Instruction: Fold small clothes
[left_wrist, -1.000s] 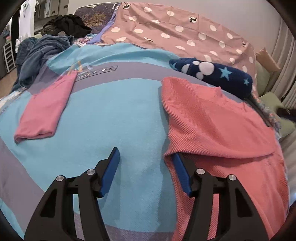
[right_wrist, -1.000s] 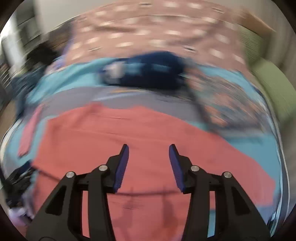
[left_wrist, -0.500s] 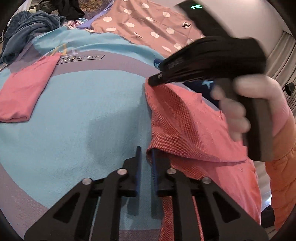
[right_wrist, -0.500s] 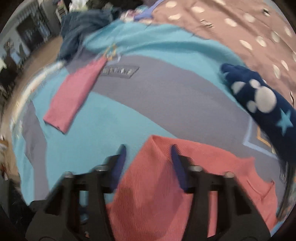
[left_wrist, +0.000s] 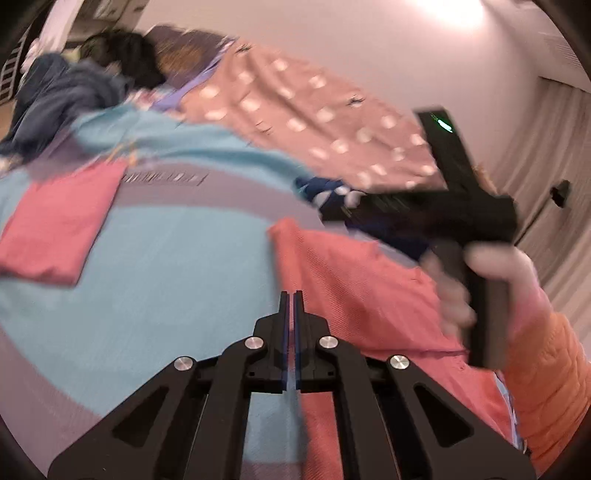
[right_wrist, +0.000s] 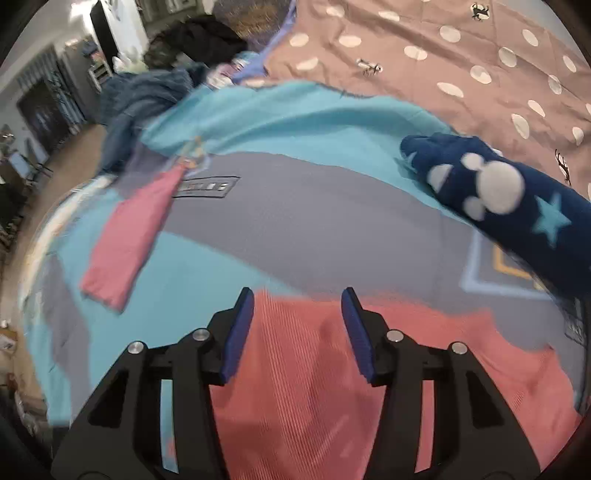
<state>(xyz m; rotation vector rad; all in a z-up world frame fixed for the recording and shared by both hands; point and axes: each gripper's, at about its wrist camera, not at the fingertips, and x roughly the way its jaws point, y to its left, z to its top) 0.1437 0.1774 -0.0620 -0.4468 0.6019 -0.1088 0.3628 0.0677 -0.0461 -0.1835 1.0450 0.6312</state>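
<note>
A coral ribbed garment (left_wrist: 362, 288) lies partly folded on the blue and grey blanket (left_wrist: 166, 258). My left gripper (left_wrist: 290, 297) is shut on the coral garment's left edge, and cloth hangs under its fingers. A hand (left_wrist: 491, 273) holds the right gripper's black body over the garment's far side in the left wrist view. My right gripper (right_wrist: 297, 295) stands open just above the far edge of the coral garment (right_wrist: 314, 369), with nothing between its blue pads (right_wrist: 240, 325). A pink garment (left_wrist: 59, 221) (right_wrist: 133, 236) lies folded to the left.
A navy roll with stars (right_wrist: 498, 195) (left_wrist: 328, 192) lies beyond the garment on the right. Behind it spreads a dotted brown cover (right_wrist: 443, 55) (left_wrist: 295, 110). Dark blue clothes (right_wrist: 147, 92) (left_wrist: 55, 96) are heaped at the far left. Curtains (left_wrist: 554, 184) hang on the right.
My left gripper went from open to shut on the coral garment's edge and tilted upward. The right gripper swung over to the garment's far edge and stayed open.
</note>
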